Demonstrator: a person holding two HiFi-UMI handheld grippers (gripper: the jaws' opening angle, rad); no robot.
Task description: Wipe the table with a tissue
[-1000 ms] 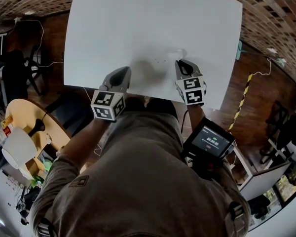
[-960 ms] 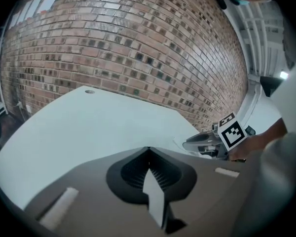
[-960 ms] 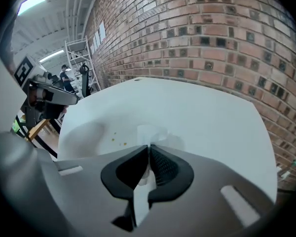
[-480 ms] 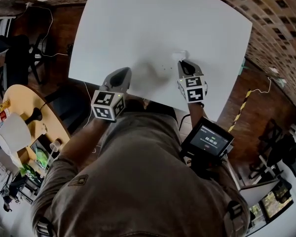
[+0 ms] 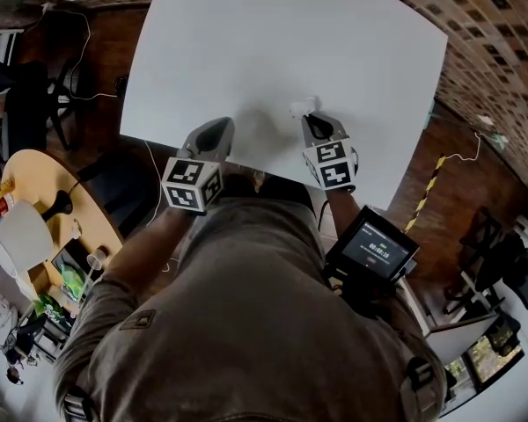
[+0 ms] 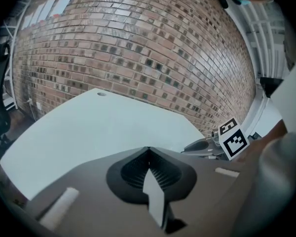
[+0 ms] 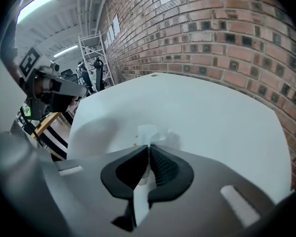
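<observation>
A white table (image 5: pixel 290 42) fills the upper part of the head view. My right gripper (image 5: pixel 310 117) is shut on a small white tissue (image 5: pixel 301 105) and presses it onto the table near the front edge. In the right gripper view the tissue (image 7: pixel 150 134) sticks out past the closed jaws, lying on the table (image 7: pixel 197 112). My left gripper (image 5: pixel 216 134) hovers at the table's front edge to the left, jaws shut with nothing between them. The left gripper view shows the table (image 6: pixel 89 127) ahead and the right gripper's marker cube (image 6: pixel 233 139).
A brick wall (image 6: pixel 148 48) stands behind the table. A round wooden side table (image 5: pixel 44 209) with small items and a white lamp (image 5: pixel 18 253) is on the floor at left. A handheld screen (image 5: pixel 371 251) hangs at the person's right hip. Chairs (image 5: pixel 26 95) stand at left.
My right gripper has slid the tissue leftward along the table, nearer the left gripper. The head view shifted slightly. The left gripper stays where it was.
</observation>
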